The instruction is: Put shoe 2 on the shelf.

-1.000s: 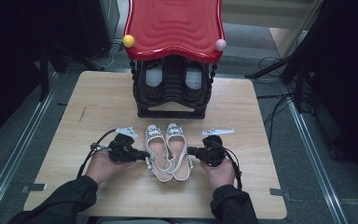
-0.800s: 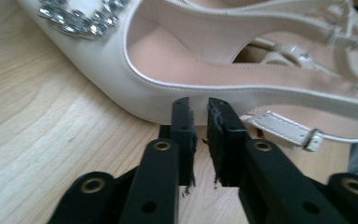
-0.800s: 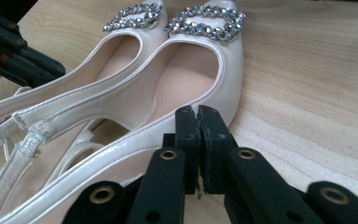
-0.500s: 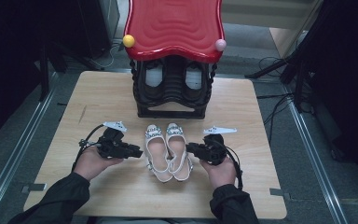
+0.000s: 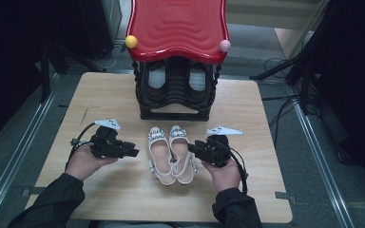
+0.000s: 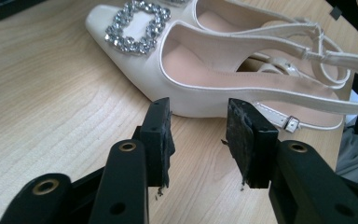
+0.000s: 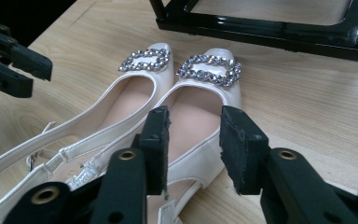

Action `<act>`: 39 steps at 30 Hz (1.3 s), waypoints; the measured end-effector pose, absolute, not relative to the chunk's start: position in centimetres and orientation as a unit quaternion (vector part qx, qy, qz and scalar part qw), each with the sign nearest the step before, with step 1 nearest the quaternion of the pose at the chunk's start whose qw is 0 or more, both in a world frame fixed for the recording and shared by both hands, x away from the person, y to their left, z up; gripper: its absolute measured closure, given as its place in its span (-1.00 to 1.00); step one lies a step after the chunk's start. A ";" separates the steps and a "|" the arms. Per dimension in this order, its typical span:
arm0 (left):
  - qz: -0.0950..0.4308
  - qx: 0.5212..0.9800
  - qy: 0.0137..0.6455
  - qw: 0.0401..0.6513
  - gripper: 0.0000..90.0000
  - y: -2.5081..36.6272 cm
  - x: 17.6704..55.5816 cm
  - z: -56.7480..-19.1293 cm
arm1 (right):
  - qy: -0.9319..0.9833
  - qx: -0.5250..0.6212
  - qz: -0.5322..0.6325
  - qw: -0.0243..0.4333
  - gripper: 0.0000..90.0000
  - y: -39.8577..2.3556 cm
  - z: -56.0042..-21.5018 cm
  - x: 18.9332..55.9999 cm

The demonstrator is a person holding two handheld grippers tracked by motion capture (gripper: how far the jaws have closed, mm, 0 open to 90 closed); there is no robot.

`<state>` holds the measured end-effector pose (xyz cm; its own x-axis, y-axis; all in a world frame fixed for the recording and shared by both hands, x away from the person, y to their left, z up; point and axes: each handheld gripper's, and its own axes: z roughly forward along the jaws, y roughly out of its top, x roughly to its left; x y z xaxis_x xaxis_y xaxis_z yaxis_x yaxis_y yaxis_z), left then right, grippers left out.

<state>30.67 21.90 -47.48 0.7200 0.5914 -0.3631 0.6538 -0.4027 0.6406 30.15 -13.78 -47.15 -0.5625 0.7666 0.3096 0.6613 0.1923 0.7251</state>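
Two cream slingback shoes with rhinestone buckles [image 5: 170,153] lie released; both hand-held grippers, left [image 5: 134,153] and right [image 5: 192,147], jaws just opened and empty, should be withdrawn without nudging them.

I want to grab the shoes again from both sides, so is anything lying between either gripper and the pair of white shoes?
Nothing visible does. The left gripper faces the pair of white shoes across bare table, jaws open. The right gripper sits beside the right shoe, its open jaws over that shoe's side.
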 end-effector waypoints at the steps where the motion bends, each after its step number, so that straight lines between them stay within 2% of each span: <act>1: -0.037 0.837 0.371 0.400 0.29 21.9 30.6 -47.4 | 0.769 0.465 0.434 0.059 0.36 -13.7 -47.1 30.1; 7: -0.035 0.837 0.369 0.403 0.16 22.1 30.4 -47.1 | 0.768 0.470 0.432 0.051 0.33 -13.1 -46.9 30.2; 28: -0.022 0.835 0.364 0.412 0.15 22.8 30.3 -46.6 | 0.794 0.473 0.381 0.018 0.33 -7.8 -47.4 31.4; 39: -0.018 0.835 0.362 0.414 0.17 23.0 30.5 -46.6 | 0.817 0.487 0.309 -0.001 0.38 -5.2 -48.2 32.2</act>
<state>30.46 22.98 -46.63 0.7374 0.5893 -0.3301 0.6194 -0.3949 0.6786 32.18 -5.25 -48.19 -0.5259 0.7949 0.3026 0.7961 0.3347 0.5042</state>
